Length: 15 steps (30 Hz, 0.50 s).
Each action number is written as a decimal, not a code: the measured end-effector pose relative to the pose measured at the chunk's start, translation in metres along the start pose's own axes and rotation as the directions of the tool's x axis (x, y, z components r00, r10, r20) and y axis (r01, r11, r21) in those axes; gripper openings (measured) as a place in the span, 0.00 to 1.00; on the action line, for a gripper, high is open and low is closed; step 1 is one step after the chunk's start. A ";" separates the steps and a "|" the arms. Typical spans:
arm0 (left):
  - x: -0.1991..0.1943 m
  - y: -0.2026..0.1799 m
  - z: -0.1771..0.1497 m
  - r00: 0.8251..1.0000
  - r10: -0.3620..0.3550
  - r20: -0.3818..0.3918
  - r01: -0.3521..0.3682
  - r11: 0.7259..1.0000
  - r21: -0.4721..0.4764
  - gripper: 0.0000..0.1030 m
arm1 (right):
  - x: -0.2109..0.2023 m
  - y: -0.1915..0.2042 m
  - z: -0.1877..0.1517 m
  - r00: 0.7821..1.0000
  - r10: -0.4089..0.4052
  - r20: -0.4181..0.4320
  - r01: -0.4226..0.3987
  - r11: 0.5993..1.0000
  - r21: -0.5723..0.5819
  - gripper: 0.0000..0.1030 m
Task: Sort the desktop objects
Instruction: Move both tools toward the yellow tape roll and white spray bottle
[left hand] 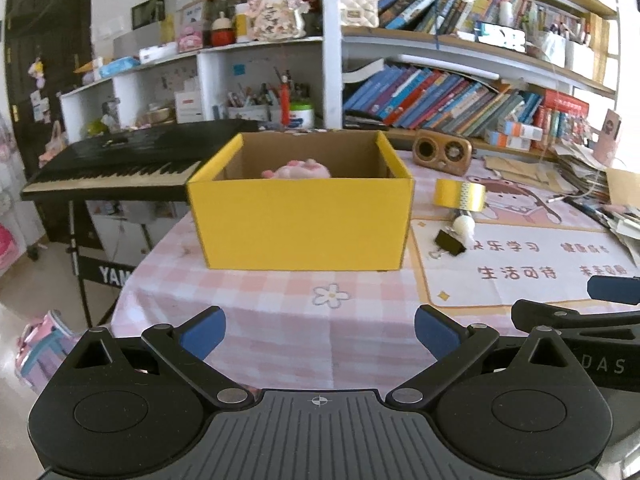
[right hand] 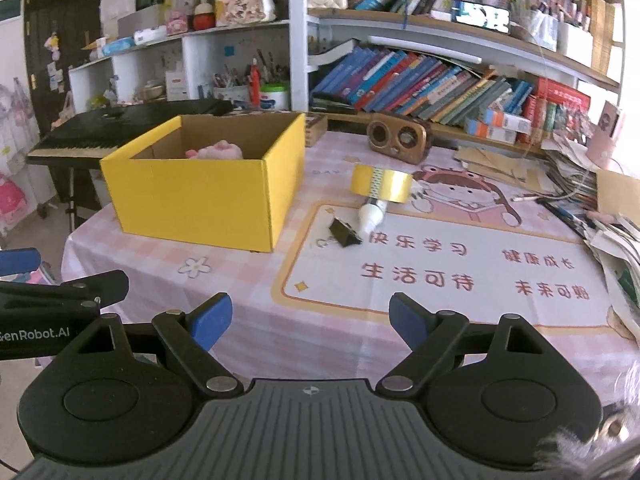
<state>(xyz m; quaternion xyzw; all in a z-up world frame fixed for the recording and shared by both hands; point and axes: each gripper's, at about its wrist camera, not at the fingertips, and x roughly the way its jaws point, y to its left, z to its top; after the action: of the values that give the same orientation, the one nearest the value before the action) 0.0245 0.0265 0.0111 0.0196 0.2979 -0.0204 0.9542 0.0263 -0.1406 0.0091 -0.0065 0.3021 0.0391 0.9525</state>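
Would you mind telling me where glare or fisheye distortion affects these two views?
Left wrist view: the bookshelf bows, daylight washes out the right edge. Right wrist view: the same glare at right, while the yellow box and tape roll stay clear.

You've got a matt yellow cardboard box, glossy tape roll, shiny black metal binder clip, checked cloth table cover, wooden speaker, soft pink plush toy.

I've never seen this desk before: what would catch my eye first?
The bright yellow box on the pink checked tablecloth, open-topped with a pink plush toy inside. To its right lie a yellow tape roll, a small white bottle and a black binder clip.
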 end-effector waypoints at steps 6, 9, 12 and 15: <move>0.008 -0.017 0.003 0.999 -0.051 -0.014 0.051 0.998 0.040 0.99 | -0.001 -0.016 -0.005 0.999 -0.048 -0.017 0.048 0.998 0.038 0.83; 0.013 -0.028 0.005 0.997 -0.071 -0.022 0.073 0.995 0.070 0.99 | -0.001 -0.026 -0.008 0.997 -0.070 -0.031 0.072 0.995 0.062 0.83; 0.017 -0.037 0.006 0.996 -0.089 -0.029 0.092 0.991 0.096 0.99 | 0.001 -0.035 -0.010 0.995 -0.089 -0.045 0.093 0.992 0.086 0.83; 0.021 -0.047 0.008 0.994 -0.105 -0.034 0.109 0.988 0.112 0.99 | 0.003 -0.045 -0.010 0.993 -0.104 -0.056 0.110 0.989 0.104 0.83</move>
<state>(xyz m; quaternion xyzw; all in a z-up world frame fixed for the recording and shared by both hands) 0.0444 -0.0214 0.0046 0.0580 0.3104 -0.0881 0.9448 0.0264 -0.1854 -0.0018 0.0272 0.3271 -0.0284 0.9442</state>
